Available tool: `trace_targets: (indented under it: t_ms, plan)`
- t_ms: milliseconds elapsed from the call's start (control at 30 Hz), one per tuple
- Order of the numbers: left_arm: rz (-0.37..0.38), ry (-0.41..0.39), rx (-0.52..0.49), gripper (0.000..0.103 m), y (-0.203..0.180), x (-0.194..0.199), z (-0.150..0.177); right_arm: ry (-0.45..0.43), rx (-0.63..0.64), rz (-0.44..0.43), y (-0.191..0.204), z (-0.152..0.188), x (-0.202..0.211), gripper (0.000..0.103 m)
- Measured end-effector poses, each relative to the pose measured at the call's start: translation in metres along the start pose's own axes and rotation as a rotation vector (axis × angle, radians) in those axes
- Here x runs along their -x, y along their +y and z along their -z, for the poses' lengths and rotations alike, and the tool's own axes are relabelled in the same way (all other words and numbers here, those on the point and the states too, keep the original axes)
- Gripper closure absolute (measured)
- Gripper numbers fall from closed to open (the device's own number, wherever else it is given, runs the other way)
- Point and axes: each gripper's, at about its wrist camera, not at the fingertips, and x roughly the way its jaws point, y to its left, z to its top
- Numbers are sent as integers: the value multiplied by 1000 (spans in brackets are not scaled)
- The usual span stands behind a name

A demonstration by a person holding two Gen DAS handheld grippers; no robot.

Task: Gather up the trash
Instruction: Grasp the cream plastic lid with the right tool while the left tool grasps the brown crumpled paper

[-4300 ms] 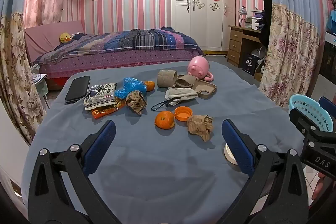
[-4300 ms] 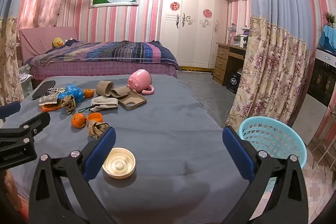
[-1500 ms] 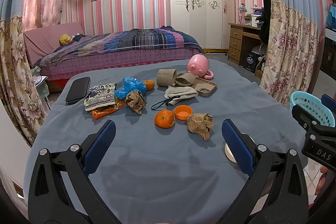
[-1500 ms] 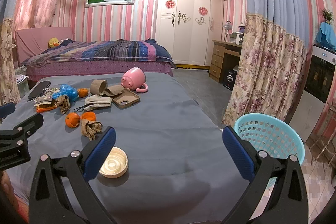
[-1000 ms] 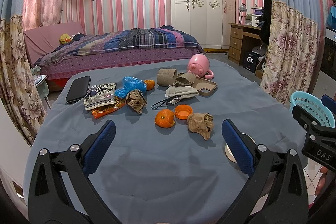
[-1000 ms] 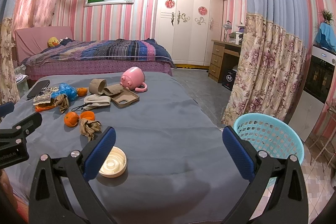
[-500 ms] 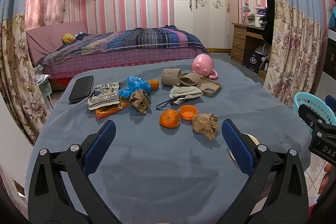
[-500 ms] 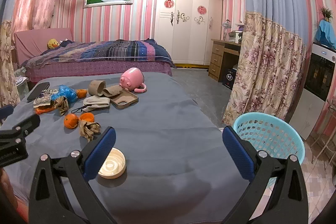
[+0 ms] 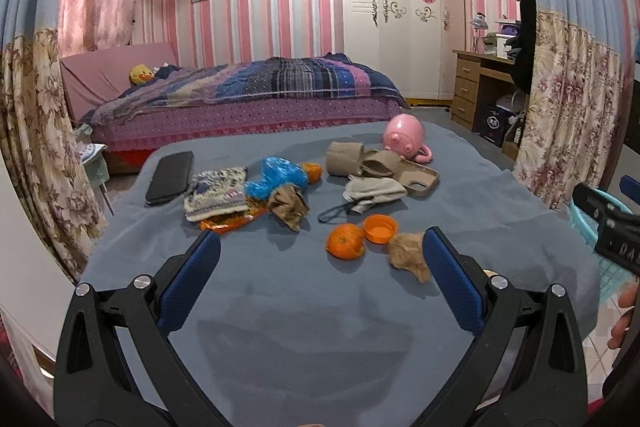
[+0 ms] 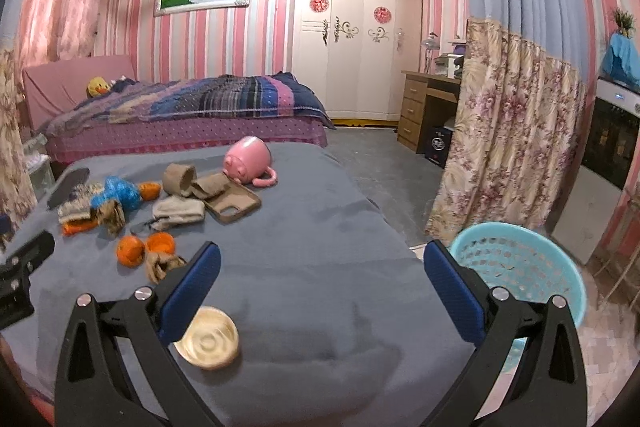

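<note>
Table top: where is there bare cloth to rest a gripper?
Bare: the near strip before the orange, and the right side between the pink mug and the basket. Crowded: the far left cluster around the blue bag.

Partly hidden from me

My left finger point(image 10: 188, 293) covers part of the cream lid point(image 10: 208, 338); the basket point(image 10: 516, 267) sits partly behind my right one.

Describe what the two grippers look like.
Both match: the left gripper and right gripper have black angular plastic arms with triangular cut-outs, silver screws and blue padded fingers. In the left view, the right one's black body shows white lettering.
</note>
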Motion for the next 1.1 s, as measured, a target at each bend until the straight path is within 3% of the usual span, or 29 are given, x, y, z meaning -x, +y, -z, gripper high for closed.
trace_targets:
  t_ms: [233,500,1000,1100]
  plan:
    - [-42,24,28,5,27,-16,1,95,23,-32,17,26,-28,4]
    - [-73,52,36,5,54,-26,14,127,92,-87,48,48,-39,4]
    - [-53,127,91,5,74,-36,48,232,105,-150,71,78,-64,4]
    - [-46,133,87,5,70,-38,49,254,111,-158,70,82,-68,8]
